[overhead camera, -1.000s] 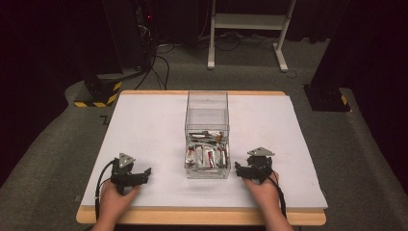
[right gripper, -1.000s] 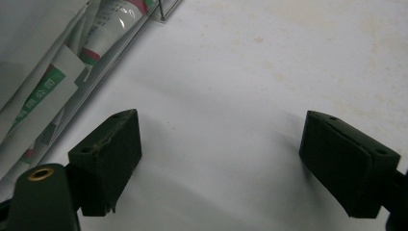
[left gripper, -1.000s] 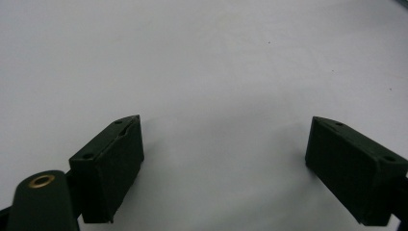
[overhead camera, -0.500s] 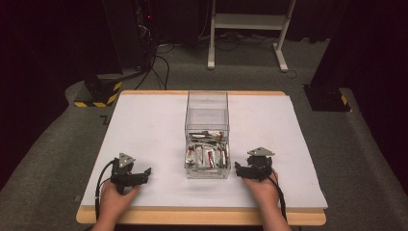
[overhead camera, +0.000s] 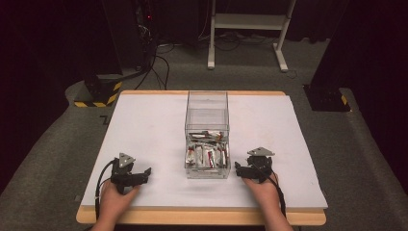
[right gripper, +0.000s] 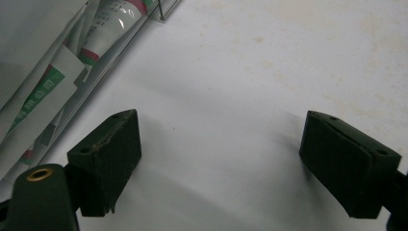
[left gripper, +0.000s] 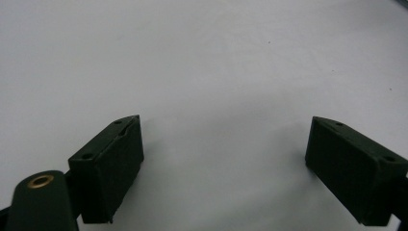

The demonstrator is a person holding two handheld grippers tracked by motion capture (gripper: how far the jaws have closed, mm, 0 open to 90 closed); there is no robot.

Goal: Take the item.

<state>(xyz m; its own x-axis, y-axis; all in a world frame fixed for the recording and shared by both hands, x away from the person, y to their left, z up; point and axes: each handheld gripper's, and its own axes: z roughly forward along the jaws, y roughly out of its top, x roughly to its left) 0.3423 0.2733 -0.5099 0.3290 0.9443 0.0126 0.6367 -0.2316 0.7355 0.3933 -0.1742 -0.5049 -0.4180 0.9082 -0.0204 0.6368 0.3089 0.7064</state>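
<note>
Tubes lie lengthwise in clear box; left hand-held gripper, right hand-held gripper gape wide, empty.

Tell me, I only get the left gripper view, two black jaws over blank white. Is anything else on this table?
Observer: Yes. A clear box stands mid-table, between the two grippers.
Operator: Is it empty?
Observer: No. Its near half holds a pile of small tubes, white with red and green print.
Operator: Where is the other gripper?
Observer: The right gripper rests on the white table just right of the box, jaws wide apart with nothing between them.
Operator: And mine?
Observer: The left gripper sits near the table's front left, also open, held by a hand.
</note>
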